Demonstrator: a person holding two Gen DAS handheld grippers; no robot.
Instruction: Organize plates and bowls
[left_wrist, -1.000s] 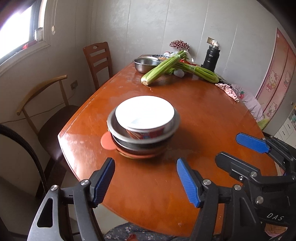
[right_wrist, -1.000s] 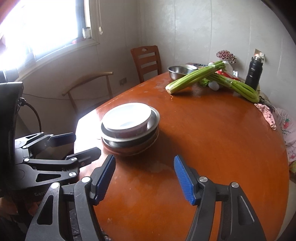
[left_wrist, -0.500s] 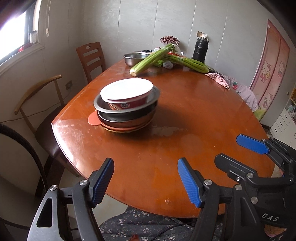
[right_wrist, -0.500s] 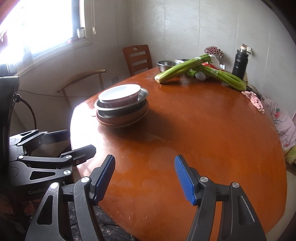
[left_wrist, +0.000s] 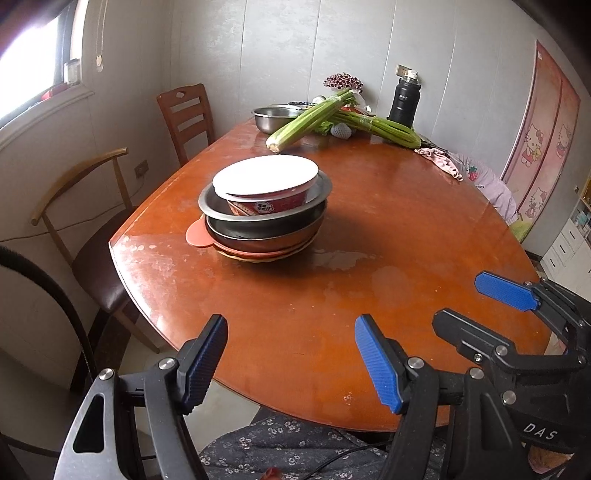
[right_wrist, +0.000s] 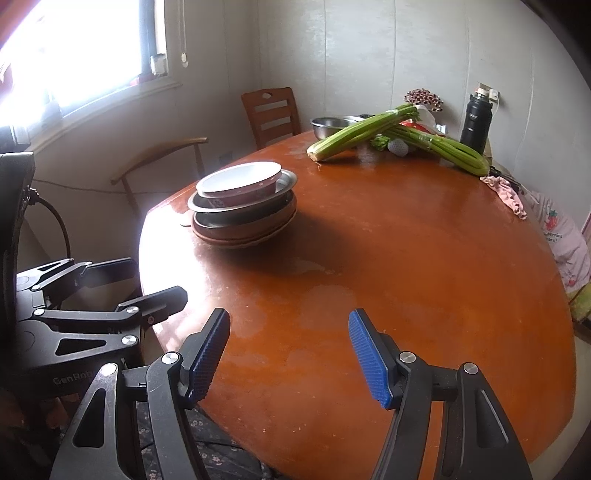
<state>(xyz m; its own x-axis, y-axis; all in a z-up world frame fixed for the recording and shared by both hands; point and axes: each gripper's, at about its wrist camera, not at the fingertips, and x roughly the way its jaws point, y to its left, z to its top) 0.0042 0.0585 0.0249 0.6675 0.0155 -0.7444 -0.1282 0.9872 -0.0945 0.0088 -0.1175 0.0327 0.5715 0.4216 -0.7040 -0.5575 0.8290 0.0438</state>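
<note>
A stack of dishes (left_wrist: 264, 218) stands on the left part of the brown table (left_wrist: 369, 229). On top is a white bowl with a red patterned side (left_wrist: 266, 182), nested in a steel bowl (left_wrist: 266, 212); darker bowls and flat plates lie beneath. The same stack (right_wrist: 243, 206) shows in the right wrist view. My left gripper (left_wrist: 290, 354) hangs open over the table's near edge, well short of the stack, nothing between its blue pads. My right gripper (right_wrist: 288, 350) is open too, over bare table. The right gripper (left_wrist: 491, 306) also appears at the right of the left wrist view.
At the far end lie celery bunches (left_wrist: 314, 120), a steel bowl (left_wrist: 271, 118), a black flask (left_wrist: 404, 99) and a pink cloth (left_wrist: 439, 160). Two chairs (left_wrist: 186, 118) stand along the left side by the wall. A person's flowered clothing (left_wrist: 280, 450) shows below the near edge.
Both grippers have drawn back from the stack toward the table's near edge and dropped a little; the stack now looks farther off. Neither jaw opening has changed.
</note>
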